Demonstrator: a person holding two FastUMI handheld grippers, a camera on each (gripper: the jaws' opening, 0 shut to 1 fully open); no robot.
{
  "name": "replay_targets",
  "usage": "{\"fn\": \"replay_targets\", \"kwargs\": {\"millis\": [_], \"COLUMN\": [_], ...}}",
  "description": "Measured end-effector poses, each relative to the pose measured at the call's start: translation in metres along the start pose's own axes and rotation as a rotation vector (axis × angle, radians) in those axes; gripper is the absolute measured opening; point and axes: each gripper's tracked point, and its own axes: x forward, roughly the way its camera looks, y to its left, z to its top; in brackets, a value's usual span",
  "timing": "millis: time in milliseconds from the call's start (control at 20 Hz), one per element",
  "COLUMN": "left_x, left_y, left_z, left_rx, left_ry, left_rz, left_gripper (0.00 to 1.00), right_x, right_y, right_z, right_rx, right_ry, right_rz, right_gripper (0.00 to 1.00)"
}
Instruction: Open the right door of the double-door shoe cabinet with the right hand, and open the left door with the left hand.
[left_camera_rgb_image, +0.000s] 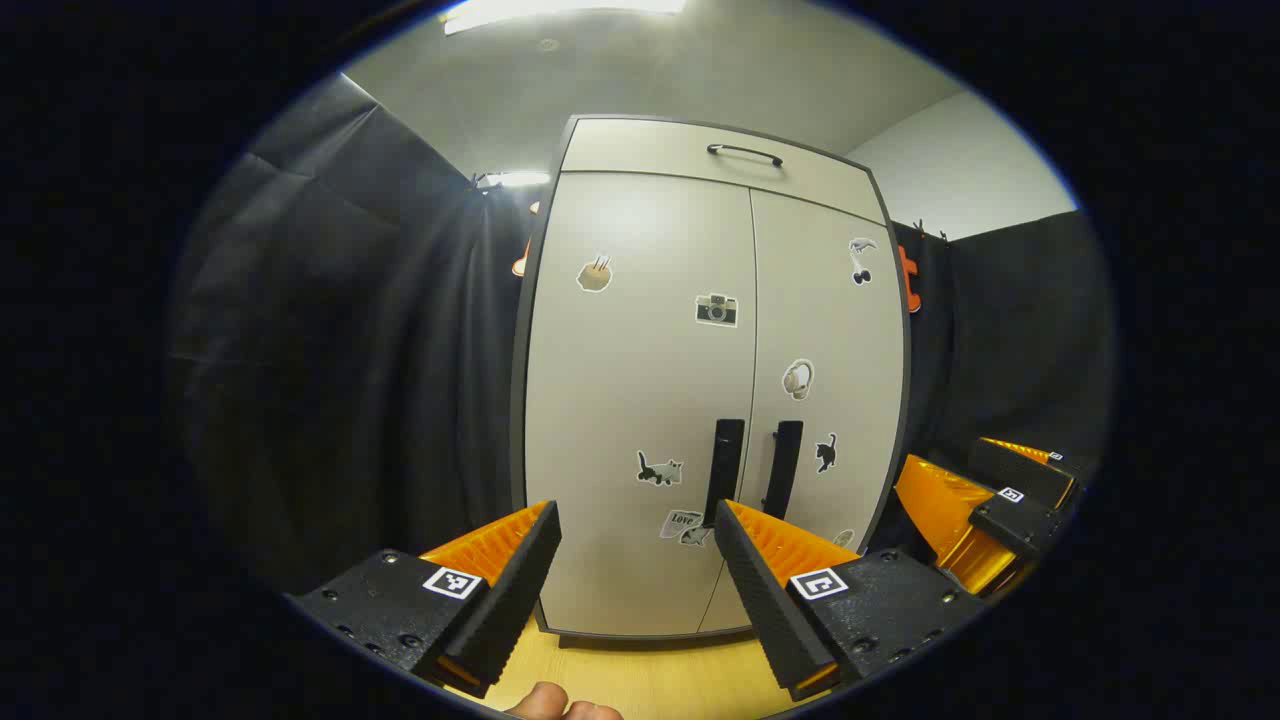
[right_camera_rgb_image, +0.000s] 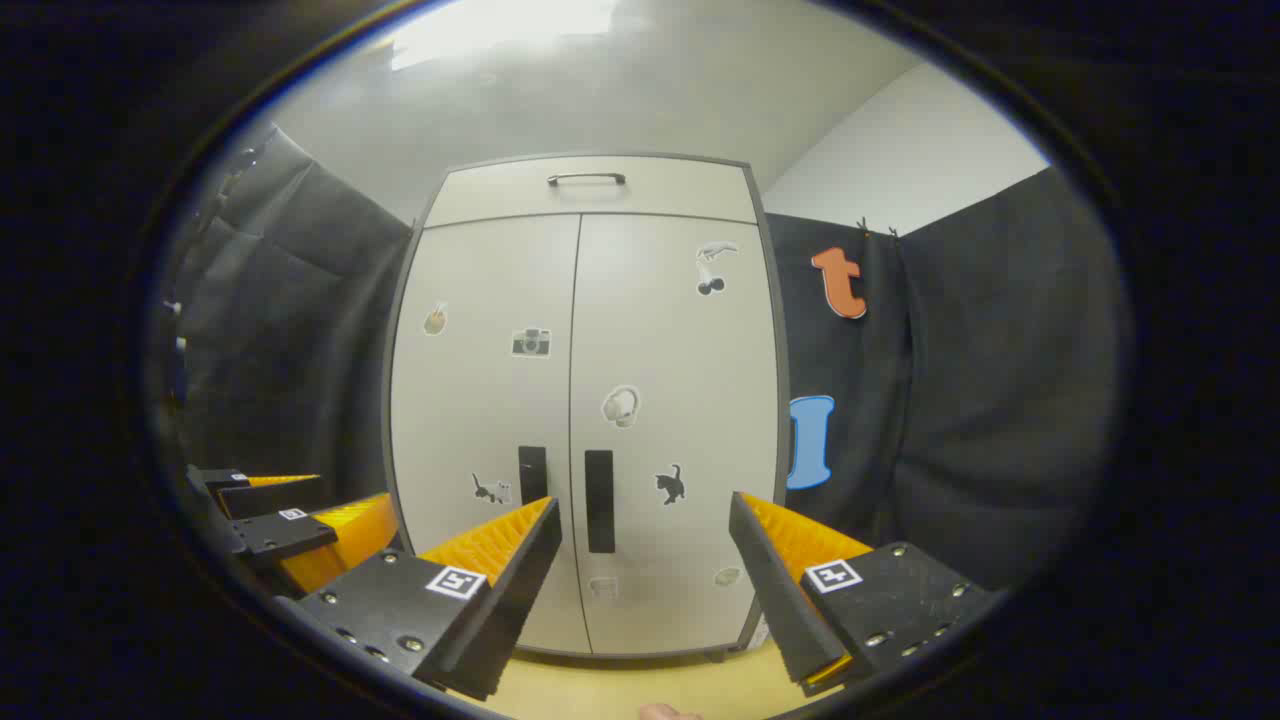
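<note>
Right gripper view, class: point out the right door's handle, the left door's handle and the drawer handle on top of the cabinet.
right door handle (right_camera_rgb_image: 599, 500): right gripper view, middle of the black vertical bar.
left door handle (right_camera_rgb_image: 532, 474): right gripper view, middle of its visible upper part.
drawer handle (right_camera_rgb_image: 586, 178): right gripper view, middle of the horizontal bar.

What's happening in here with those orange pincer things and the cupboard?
A person holds a hand-held gripper in each hand, facing a double-door shoe cabinet. Both doors are shut. The left hand-held gripper and the right hand-held gripper are open and short of the cabinet, touching nothing. The right door's black handle and the left door's handle sit side by side at the middle seam. Neither door has been opened yet.
</note>
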Motion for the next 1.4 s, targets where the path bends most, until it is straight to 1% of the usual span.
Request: {"fn": "replay_targets", "kwargs": {"millis": [50,150,200,250,300,350,400,600,900,950,1150,1200,1250,1400], "left_x": [-0.001,-0.004,-0.005,-0.006,-0.007,-0.008,-0.009,-0.01,-0.007,-0.006,-0.006,-0.006,-0.007,-0.007], "left_y": [0.0,0.001,0.004,0.006,0.009,0.012,0.014,0.021,0.023,0.022,0.028,0.03,0.034,0.048], "left_z": [0.0,0.003,0.003,0.005,0.005,0.006,0.006,0.006,0.002,0.003,0.008,0.01,0.012,0.016], "left_rx": [0.006,0.016,0.019,0.02,0.023,0.025,0.028,0.034,0.046,0.047,0.05,0.051,0.054,0.072], "left_ry": [0.002,-0.003,-0.007,-0.011,-0.011,-0.012,-0.017,-0.016,-0.009,-0.01,-0.029,-0.037,-0.042,-0.056], "left_rz": [-0.001,0.004,0.012,0.019,0.026,0.034,0.04,0.062,0.067,0.066,0.08,0.085,0.094,0.13], "left_gripper": [0.96,0.96,0.99,0.96,0.96,0.99,0.96,0.96,0.96,0.96,0.96,0.96,0.96,0.96], "right_x": [-0.001,0.0,0.001,0.001,0.002,0.0,0.0,0.0,0.007,0.009,0.023,0.028,0.035,0.057], "right_y": [-0.001,0.0,0.002,0.002,0.004,0.004,0.005,0.008,0.011,0.012,0.017,0.019,0.022,0.031], "right_z": [0.001,0.002,0.003,0.003,0.003,0.002,0.002,0.001,-0.007,-0.008,-0.012,-0.013,-0.015,-0.022], "right_rx": [0.0,-0.002,-0.003,-0.002,0.0,0.003,0.003,-0.001,0.002,0.005,-0.003,-0.005,-0.004,-0.005], "right_ry": [-0.007,-0.015,-0.015,-0.015,-0.015,-0.012,-0.01,-0.003,0.012,0.012,0.013,0.02,0.022,0.035], "right_rz": [-0.002,0.0,0.003,0.006,0.009,0.014,0.018,0.029,0.03,0.035,0.045,0.049,0.053,0.069], "right_gripper": [1.0,1.0,1.0,1.0,1.0,1.0,1.0,1.0,1.0,0.97,0.97,1.0,1.0,0.97]}}
